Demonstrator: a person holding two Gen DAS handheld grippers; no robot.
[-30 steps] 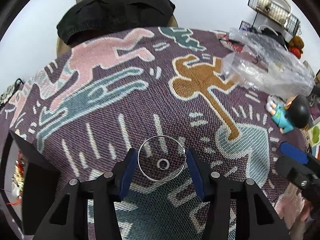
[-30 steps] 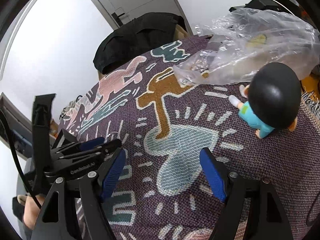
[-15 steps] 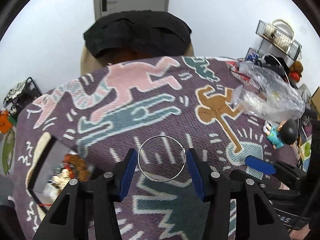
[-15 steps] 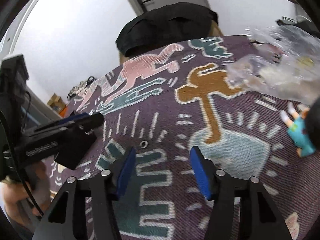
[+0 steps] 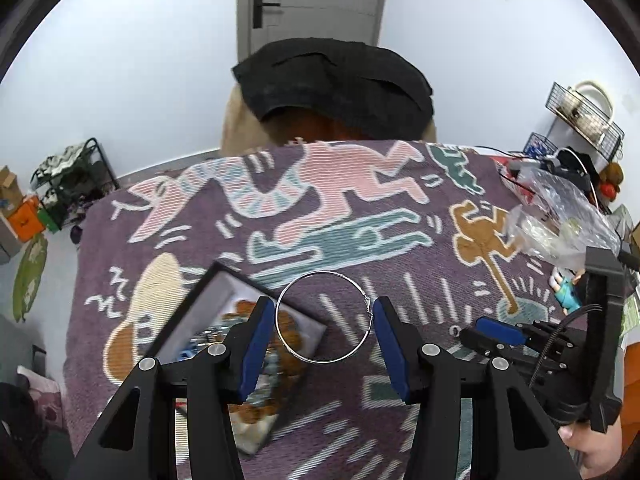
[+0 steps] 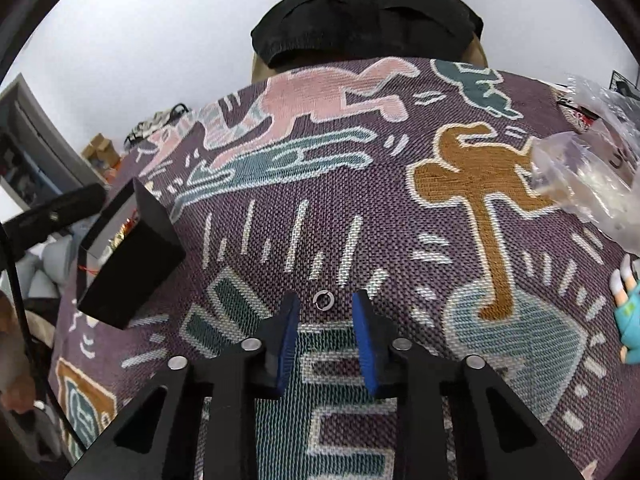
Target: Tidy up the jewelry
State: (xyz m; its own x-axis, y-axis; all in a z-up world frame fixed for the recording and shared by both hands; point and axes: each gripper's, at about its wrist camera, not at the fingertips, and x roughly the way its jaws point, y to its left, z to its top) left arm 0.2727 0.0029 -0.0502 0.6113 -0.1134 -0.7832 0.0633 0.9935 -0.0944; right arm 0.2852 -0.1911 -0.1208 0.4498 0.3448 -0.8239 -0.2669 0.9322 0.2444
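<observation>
A large silver hoop earring (image 5: 320,273) hangs clamped between the blue pads of my left gripper (image 5: 323,304), which is shut on it. Below it and slightly left stands an open black jewelry box (image 5: 188,304) holding several pieces. In the right wrist view a small silver ring (image 6: 323,300) lies on the patterned cloth between the fingertips of my right gripper (image 6: 325,303). Its jaws are closing and the pads are not touching the ring. The same ring (image 5: 454,330) shows in the left wrist view just ahead of the right gripper's blue fingertips (image 5: 496,330). The box (image 6: 132,260) stands to the ring's left.
A crumpled clear plastic bag (image 5: 560,220) and a small figurine (image 6: 628,312) lie at the table's right side. A black garment (image 5: 332,84) drapes over a chair at the far edge. A wire rack (image 5: 584,112) hangs at the right wall.
My left gripper rose and carried the hoop left until it hangs over the black box, leaving the small ring on the cloth. My right gripper moved left to that ring and its jaws narrowed.
</observation>
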